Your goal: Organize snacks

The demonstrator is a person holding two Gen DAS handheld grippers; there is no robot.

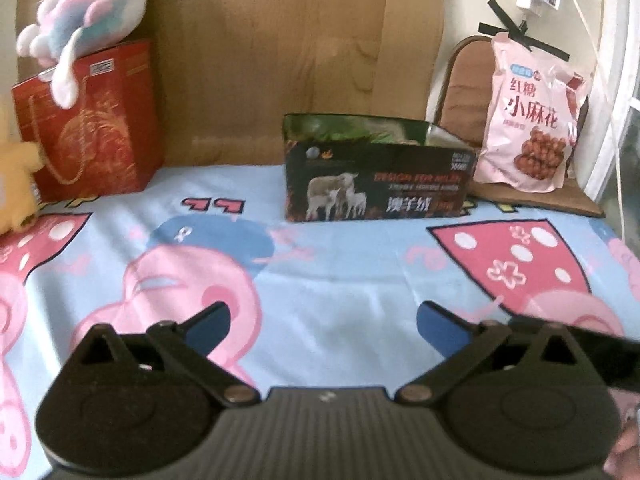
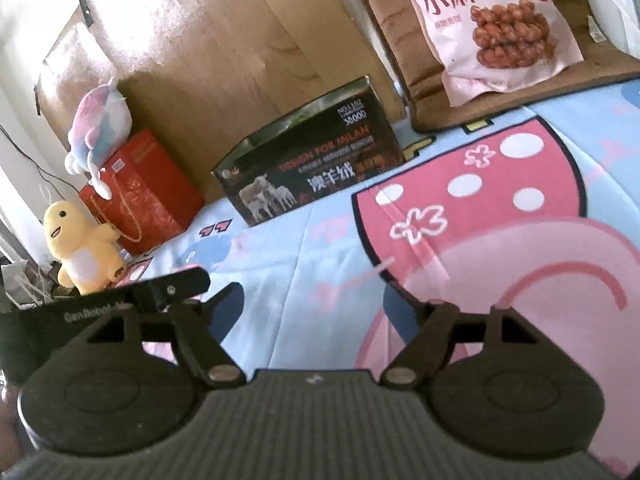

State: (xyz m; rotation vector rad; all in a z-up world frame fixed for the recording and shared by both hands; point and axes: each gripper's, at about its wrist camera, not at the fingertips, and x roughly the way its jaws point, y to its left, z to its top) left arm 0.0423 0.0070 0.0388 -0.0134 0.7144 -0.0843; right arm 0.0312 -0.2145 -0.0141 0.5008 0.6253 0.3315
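A pink snack bag (image 1: 528,120) with fried twists pictured leans upright on a brown chair cushion at the far right; in the right wrist view it (image 2: 492,20) is at the top right. An open dark box (image 1: 376,168) with sheep on it stands on the bed's far side, left of the bag; it also shows in the right wrist view (image 2: 312,168). My left gripper (image 1: 323,326) is open and empty above the cartoon bedsheet. My right gripper (image 2: 312,304) is open and empty, also over the sheet. The left gripper's body (image 2: 100,312) shows at the right view's left edge.
A red gift bag (image 1: 92,124) with a pink and blue plush (image 1: 88,12) on top stands at the far left. A yellow plush (image 2: 80,248) sits beside it. Brown cardboard (image 1: 280,52) lines the wall behind. The chair (image 1: 464,84) stands at the bed's far right corner.
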